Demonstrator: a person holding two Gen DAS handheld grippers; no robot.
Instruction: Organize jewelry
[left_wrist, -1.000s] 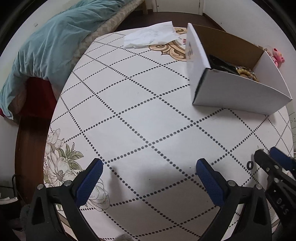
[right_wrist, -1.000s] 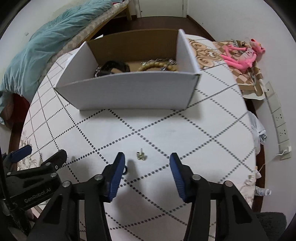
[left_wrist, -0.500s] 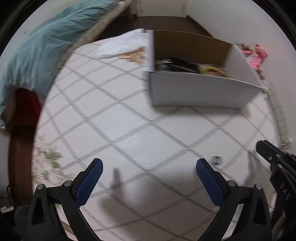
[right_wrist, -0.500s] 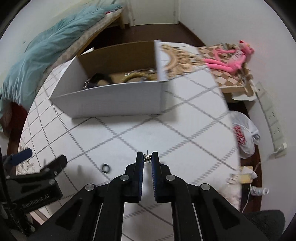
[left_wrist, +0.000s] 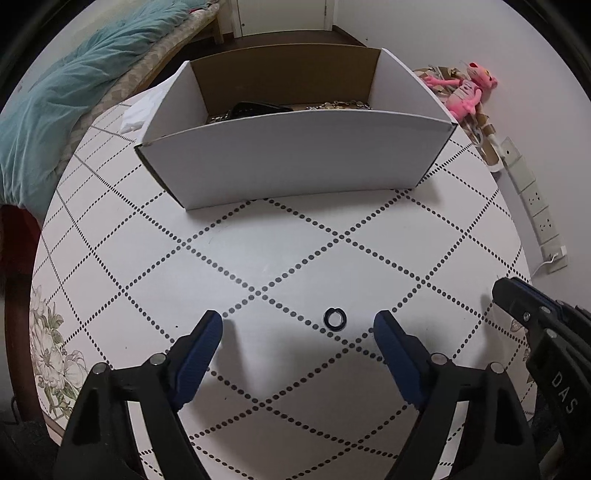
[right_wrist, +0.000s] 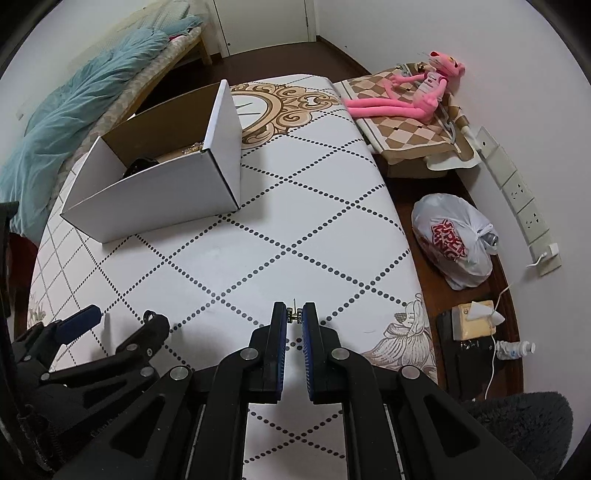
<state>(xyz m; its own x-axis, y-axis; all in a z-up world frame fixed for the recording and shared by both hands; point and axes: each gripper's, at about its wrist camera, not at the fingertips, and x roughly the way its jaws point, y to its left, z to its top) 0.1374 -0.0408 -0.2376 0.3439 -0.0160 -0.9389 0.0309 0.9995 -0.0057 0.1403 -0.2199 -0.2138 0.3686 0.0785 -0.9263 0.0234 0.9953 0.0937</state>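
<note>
A small black ring (left_wrist: 335, 318) lies on the white dotted table (left_wrist: 295, 240), between the blue fingers of my open left gripper (left_wrist: 297, 334), nearer the right finger. My right gripper (right_wrist: 294, 316) is shut on a tiny metal earring (right_wrist: 294, 314) and holds it above the table. A white cardboard box (left_wrist: 291, 158) stands further back and holds a black piece (left_wrist: 255, 109) and a chain (left_wrist: 340, 105). The box also shows in the right wrist view (right_wrist: 155, 192). The right gripper shows at the right edge of the left wrist view (left_wrist: 517, 299).
A bed with a teal blanket (right_wrist: 66, 110) stands to the left. A pink plush toy (right_wrist: 406, 96) lies on a checked cloth at the back right. A white plastic bag (right_wrist: 454, 240) and a power strip (right_wrist: 517, 199) are on the floor right of the table.
My right gripper closed on the earring and lifted it, swinging right. My left gripper turned right and moved in, so the black ring now lies between its fingers.
</note>
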